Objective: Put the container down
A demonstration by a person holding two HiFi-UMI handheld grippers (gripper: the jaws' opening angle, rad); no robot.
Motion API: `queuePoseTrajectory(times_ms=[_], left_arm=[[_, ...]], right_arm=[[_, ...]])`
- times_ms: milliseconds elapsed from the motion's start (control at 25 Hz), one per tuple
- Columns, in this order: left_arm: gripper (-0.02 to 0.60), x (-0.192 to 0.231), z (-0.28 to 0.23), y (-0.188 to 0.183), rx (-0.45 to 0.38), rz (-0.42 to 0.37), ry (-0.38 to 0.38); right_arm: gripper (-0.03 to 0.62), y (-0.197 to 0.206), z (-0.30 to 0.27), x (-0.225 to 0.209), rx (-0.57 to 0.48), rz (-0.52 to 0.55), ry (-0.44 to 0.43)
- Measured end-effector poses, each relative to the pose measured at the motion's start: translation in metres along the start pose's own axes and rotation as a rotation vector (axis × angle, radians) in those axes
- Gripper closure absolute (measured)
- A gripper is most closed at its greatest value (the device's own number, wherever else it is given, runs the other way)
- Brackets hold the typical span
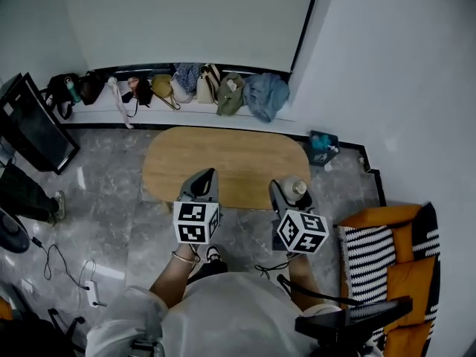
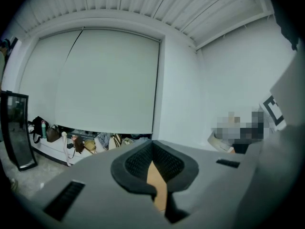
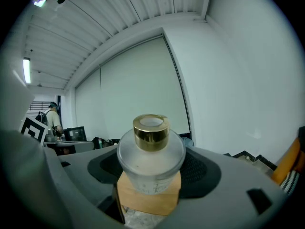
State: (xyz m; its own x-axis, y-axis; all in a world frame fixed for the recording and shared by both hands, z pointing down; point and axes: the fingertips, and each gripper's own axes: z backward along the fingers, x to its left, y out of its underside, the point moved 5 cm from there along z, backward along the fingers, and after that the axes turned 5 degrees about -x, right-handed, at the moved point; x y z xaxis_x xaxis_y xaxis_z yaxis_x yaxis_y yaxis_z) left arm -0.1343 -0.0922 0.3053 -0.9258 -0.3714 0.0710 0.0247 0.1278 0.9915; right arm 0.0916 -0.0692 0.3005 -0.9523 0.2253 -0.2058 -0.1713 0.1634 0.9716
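From the head view, a wooden table [image 1: 223, 162] with a smooth top and round ends stands on a grey stone floor [image 1: 111, 199]. The left gripper [image 1: 202, 184] is over the table's near edge, on the left part. The right gripper [image 1: 291, 192] is over the same edge, on the right part, and a little round jar [image 1: 297, 189] sits in it. I cannot tell if the jar touches the table. Soft bags [image 1: 193, 84] lie in a row behind the table, by the wall. A flat dark screen [image 1: 33, 125] leans to the left of the table. An orange cushion [image 1: 405, 274] and a black-and-white striped one [image 1: 368, 255] are to the right of the table.

In the left gripper view, the left gripper [image 2: 153, 163] has bumpy black pads. Its jaws are pressed close, tips together, with nothing in them. Only a thin strip of the table's wood shows through.

In the right gripper view, the right gripper [image 3: 151, 163] squeezes the jar [image 3: 150, 159] on both sides. The jar is cloudy glass, fat and round, with a shiny gold cap [image 3: 151, 131]. The table's wood shows just under the jar.
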Motion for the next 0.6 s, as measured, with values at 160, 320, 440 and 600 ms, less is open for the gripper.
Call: queuePoseTrajectory(times_ms=[160, 320, 440, 600], left_arm=[[0.574, 0.022, -0.039, -0.005, 0.008, -0.003, 0.014], [0.574, 0.048, -0.076, -0.01, 0.015, -0.006, 0.027], [0.574, 0.066, -0.1, -0.009, 0.028, -0.009, 0.028], [0.574, 0.078, -0.126, 0.006, 0.074, 0.026, 0.004]], right_arm=[[0.261, -0.005, -0.041, -0.003, 0.001, 0.002, 0.005], [0.261, -0.009, -0.085, -0.005, 0.001, -0.022, 0.024], [0.261, -0.01, -0.11, -0.008, 0.001, -0.043, 0.04], [0.261, -0.004, -0.136, -0.019, 0.031, -0.049, 0.045]])
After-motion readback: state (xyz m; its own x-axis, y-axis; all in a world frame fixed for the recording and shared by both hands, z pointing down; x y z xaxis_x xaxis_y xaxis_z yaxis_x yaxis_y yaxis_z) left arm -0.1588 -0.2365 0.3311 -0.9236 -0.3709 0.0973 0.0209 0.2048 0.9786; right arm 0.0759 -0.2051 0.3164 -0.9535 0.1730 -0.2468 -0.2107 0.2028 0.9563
